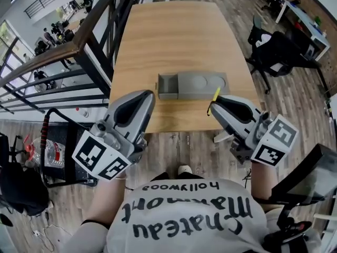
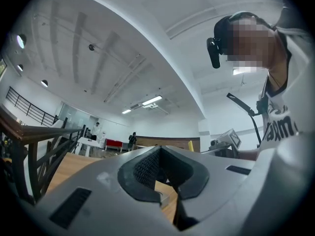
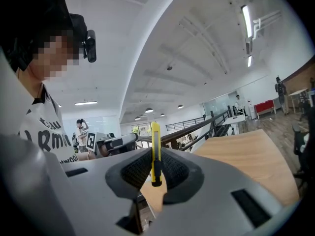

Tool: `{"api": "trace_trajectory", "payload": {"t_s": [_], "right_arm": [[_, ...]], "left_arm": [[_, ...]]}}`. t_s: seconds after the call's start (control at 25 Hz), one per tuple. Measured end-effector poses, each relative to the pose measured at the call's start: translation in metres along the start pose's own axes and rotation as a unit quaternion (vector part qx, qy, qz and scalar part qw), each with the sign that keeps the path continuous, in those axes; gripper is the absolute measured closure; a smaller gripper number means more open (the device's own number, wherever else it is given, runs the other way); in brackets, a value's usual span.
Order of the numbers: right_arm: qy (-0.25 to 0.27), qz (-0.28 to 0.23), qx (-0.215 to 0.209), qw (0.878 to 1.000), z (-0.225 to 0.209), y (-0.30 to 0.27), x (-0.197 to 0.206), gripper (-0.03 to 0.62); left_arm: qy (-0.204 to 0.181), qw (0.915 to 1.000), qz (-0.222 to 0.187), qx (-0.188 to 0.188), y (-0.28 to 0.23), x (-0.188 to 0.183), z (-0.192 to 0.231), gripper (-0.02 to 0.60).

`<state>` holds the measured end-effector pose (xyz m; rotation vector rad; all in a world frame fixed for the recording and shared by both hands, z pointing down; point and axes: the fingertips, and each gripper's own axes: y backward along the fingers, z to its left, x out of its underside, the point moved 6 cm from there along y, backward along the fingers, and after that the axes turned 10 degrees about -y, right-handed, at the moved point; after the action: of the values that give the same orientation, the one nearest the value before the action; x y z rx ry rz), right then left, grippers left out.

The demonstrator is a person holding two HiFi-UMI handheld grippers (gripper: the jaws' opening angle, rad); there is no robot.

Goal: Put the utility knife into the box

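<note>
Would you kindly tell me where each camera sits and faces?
Head view: on the head, facing steeply down at table, box, left gripper, right gripper; shirt shows.
Left gripper view: on that gripper, tilted up along shut, empty jaws toward ceiling; shirt shows.
Right gripper view: likewise upward, jaws clamping the utility knife; shirt shows.
Shared: head and right gripper views show the utility knife.

Knife: slim yellow utility knife with a dark lower end.
Knife pose: upright, clamped between the jaws of the right tool, its upper end sticking out past them.
Knife place: over the desk's near edge, just in front of the box.
Box: flat grey box lying on the desk.
Box state: its drawer is pulled out at the left end, open on top.
</note>
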<state>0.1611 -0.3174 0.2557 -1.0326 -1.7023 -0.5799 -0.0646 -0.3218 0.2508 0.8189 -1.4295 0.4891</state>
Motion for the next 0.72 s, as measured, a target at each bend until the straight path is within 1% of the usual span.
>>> {"api": "trace_trajectory", "payload": {"t_s": [0.16,0.36,0.52,0.72], "right_arm": [[-0.001,0.013,-0.014,1.0,-0.035,-0.005,-0.01,0.538],[0.002,0.032,-0.044,0.999,-0.061,-0.027,-0.019,0.539],[0.013,0.039,-0.049,0.998,-0.07,-0.043,-0.021,0.538],[0.009,0.043,-0.05,0.998,-0.084,-0.077,-0.026,0.537]], "left_arm": [[-0.001,0.9997,0.008,-0.022,-0.024,0.012,0.01,0.577],[-0.006,0.9983,0.025,-0.053,-0.035,0.023,0.021,0.575],[-0.001,0.9982,0.027,-0.054,-0.041,0.026,0.036,0.575],[-0.002,0.9981,0.03,-0.054,-0.048,0.03,0.076,0.575]]}}
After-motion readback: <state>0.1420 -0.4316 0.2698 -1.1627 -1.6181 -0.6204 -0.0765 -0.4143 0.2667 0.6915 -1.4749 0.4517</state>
